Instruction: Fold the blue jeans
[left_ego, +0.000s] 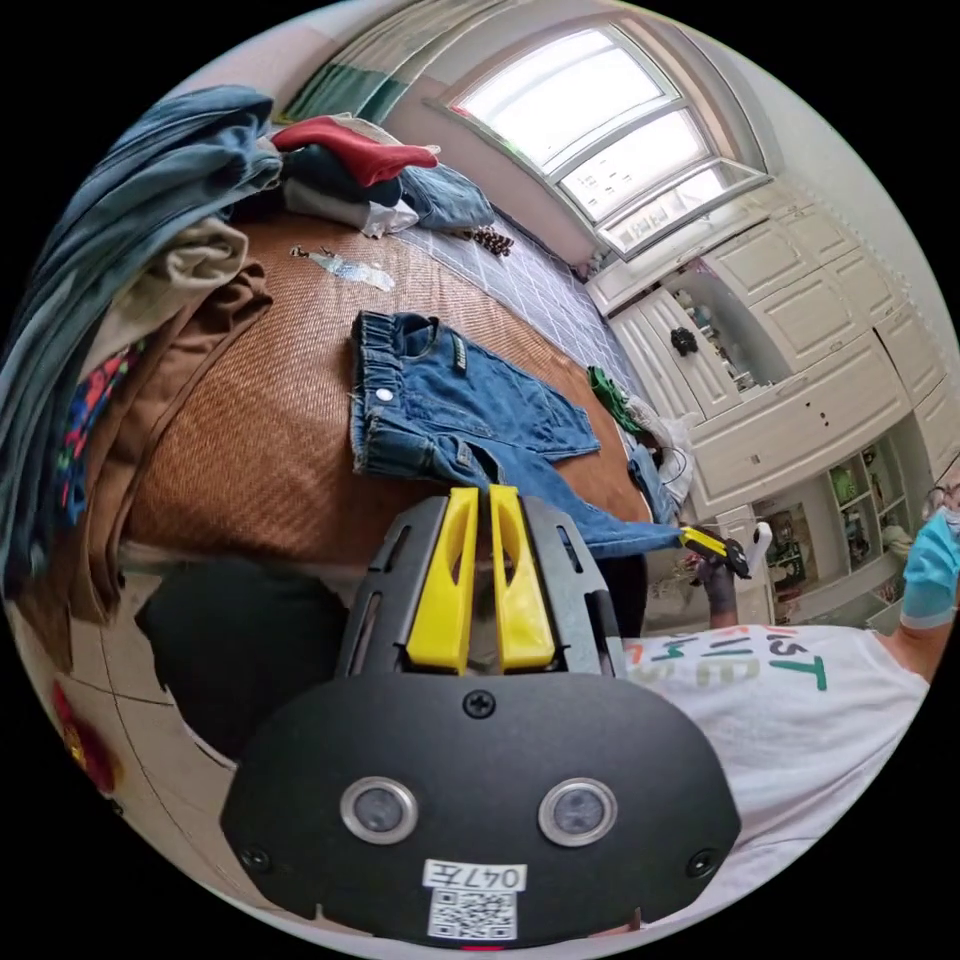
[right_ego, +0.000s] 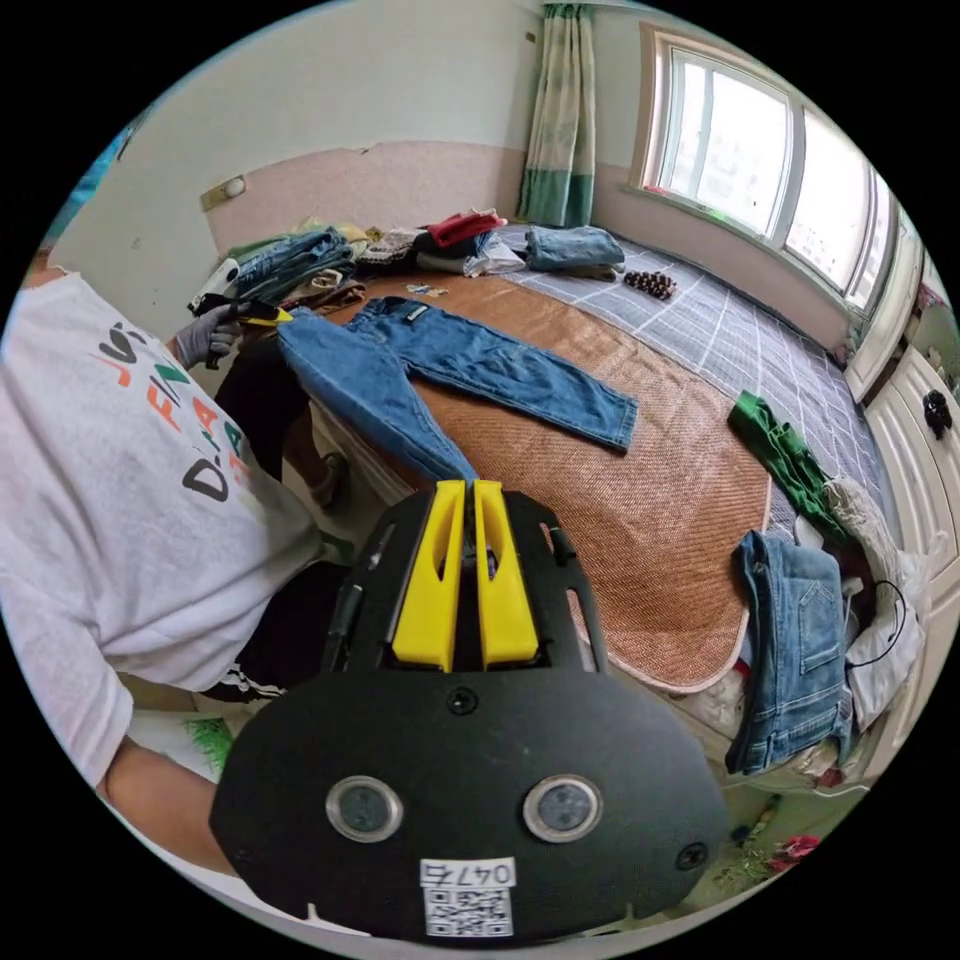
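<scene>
The blue jeans (left_ego: 450, 400) lie on the brown woven mat (left_ego: 260, 430) of a bed. My left gripper (left_ego: 483, 488) is shut on the denim at the near side of the waist. My right gripper (left_ego: 712, 543) shows further right, pinching the end of one leg. In the right gripper view the jeans (right_ego: 480, 365) have one leg flat on the mat (right_ego: 650, 500), and the other leg stretches over the bed edge to my right gripper (right_ego: 470, 485), which is shut on its hem. A gloved hand holds the left gripper (right_ego: 262, 316) at the waist.
A pile of clothes (left_ego: 150, 250) is heaped at the head of the bed (right_ego: 300, 260), beside folded denim (right_ego: 570, 245). A green garment (right_ego: 785, 450) and another pair of jeans (right_ego: 795, 650) lie at the bed's far edge. White cabinets (left_ego: 800, 380) line the wall. The person's white T-shirt (right_ego: 120, 480) is close.
</scene>
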